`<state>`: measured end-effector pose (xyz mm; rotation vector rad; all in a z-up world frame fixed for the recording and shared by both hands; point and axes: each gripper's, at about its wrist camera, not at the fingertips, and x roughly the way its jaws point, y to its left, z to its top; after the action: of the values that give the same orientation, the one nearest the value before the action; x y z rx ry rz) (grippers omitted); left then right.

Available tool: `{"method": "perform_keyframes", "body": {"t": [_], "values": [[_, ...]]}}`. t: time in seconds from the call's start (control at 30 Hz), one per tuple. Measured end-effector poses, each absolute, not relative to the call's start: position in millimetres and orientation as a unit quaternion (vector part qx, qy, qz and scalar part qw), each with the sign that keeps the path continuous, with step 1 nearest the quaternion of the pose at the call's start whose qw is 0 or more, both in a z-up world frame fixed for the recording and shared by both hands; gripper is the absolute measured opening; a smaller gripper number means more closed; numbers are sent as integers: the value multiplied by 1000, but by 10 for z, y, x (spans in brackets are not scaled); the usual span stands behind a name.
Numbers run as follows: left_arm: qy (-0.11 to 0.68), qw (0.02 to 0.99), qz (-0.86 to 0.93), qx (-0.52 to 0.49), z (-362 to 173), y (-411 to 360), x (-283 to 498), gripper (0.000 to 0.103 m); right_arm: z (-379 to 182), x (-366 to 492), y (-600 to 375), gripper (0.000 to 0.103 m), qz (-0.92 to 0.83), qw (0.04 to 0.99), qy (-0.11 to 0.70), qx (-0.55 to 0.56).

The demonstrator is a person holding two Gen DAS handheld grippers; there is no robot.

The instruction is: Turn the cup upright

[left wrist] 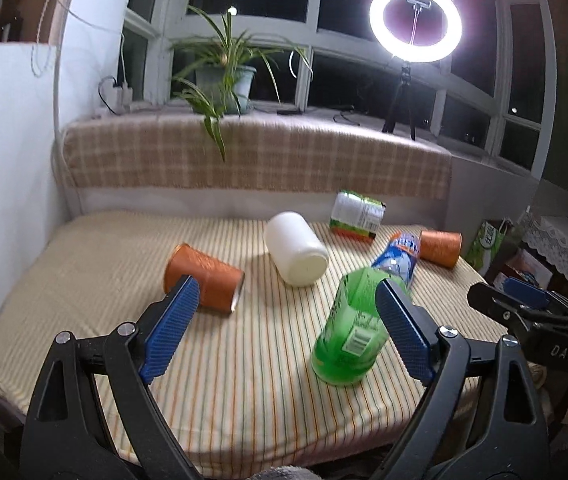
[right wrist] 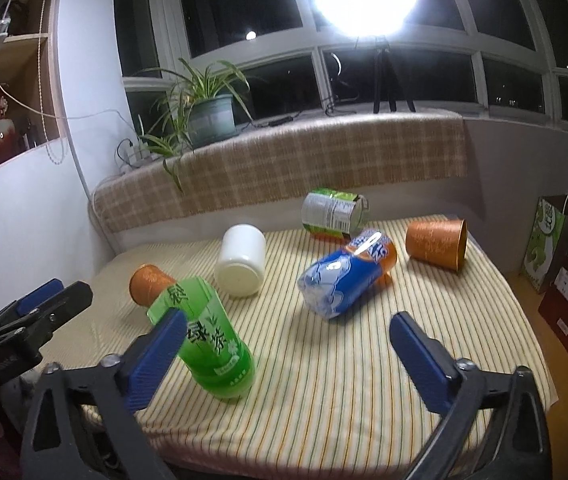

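Nothing is righted yet, as far as the pictures show: all six containers on the striped mattress (right wrist: 324,392) lie on their sides. Taking the white jar (right wrist: 241,266) as the landmark, the near orange cup (left wrist: 203,278) lies just to its left with its mouth turned toward the cameras, and the far orange cup (right wrist: 436,243) lies well to its right, mouth facing right. The green bottle cup (right wrist: 207,338) rests in front of the jar, the blue bottle cup (right wrist: 344,276) to its right, and the green-and-white can (right wrist: 334,212) behind and to its right. The left gripper (left wrist: 288,322) hangs above the mattress with fingers spread wide, holding nothing; the right gripper (right wrist: 288,354) is likewise spread and empty. My judgement is that the task stands at its start: a cup must be picked, grasped, turned and set on its base.
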<state>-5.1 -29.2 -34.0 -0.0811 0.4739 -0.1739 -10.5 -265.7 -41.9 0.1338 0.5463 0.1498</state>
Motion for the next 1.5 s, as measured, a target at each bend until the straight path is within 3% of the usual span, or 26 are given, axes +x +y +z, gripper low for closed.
{"method": "perform_keyframes", "body": {"t": [0.03,1.5], "values": [[229,969,-84,-40,-321,-289,-64,103,-412,-108,-2652,103,72,959,267,65],[204,977,-39,-35,-249,-259,-102,103,-547,19,-2657,103,69,953,286,74]]}}
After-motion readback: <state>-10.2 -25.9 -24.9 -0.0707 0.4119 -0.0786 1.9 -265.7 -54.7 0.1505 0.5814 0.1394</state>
